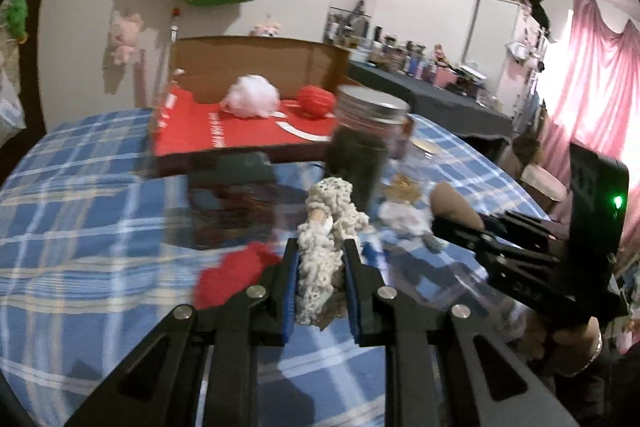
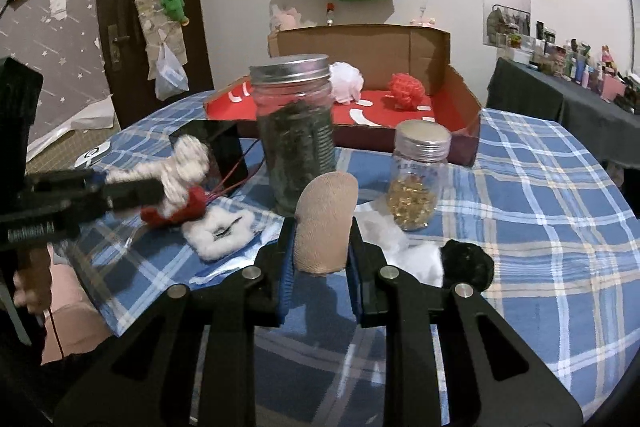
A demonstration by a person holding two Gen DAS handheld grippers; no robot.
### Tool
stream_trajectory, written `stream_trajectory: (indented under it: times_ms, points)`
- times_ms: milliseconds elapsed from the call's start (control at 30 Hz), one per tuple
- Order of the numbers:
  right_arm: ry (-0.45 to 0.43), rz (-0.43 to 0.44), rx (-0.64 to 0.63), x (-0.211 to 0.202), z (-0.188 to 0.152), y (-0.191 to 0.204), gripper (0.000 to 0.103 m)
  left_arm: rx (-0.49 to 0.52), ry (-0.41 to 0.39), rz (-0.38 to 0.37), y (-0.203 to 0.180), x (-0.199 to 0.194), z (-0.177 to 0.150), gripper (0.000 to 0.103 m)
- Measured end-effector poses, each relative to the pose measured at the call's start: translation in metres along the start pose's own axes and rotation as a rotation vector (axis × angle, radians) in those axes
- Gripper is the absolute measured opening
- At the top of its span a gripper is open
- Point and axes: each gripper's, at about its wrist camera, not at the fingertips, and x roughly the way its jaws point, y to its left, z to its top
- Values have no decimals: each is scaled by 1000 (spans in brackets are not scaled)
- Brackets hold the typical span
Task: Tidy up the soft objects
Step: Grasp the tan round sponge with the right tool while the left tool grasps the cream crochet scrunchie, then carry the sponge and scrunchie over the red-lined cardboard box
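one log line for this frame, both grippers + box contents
left gripper: shut on cream knitted toy | right gripper: shut on tan sponge | cardboard box: white pouf, red pouf

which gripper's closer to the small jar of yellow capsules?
Right. The right gripper, shut on a tan sponge, sits just beside the small jar. The left gripper, holding a cream knitted toy, is beyond the big jar.
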Motion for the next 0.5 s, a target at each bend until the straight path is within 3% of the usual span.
stream_trajectory:
  times_ms: [267,500]
  points:
    - [12,-15,30,4,-2,-13,21,16,41,-70,-24,25,-6,21]
    - [19,-12,27,9,-3,-13,21,18,61,-71,-28,33,-9,21]
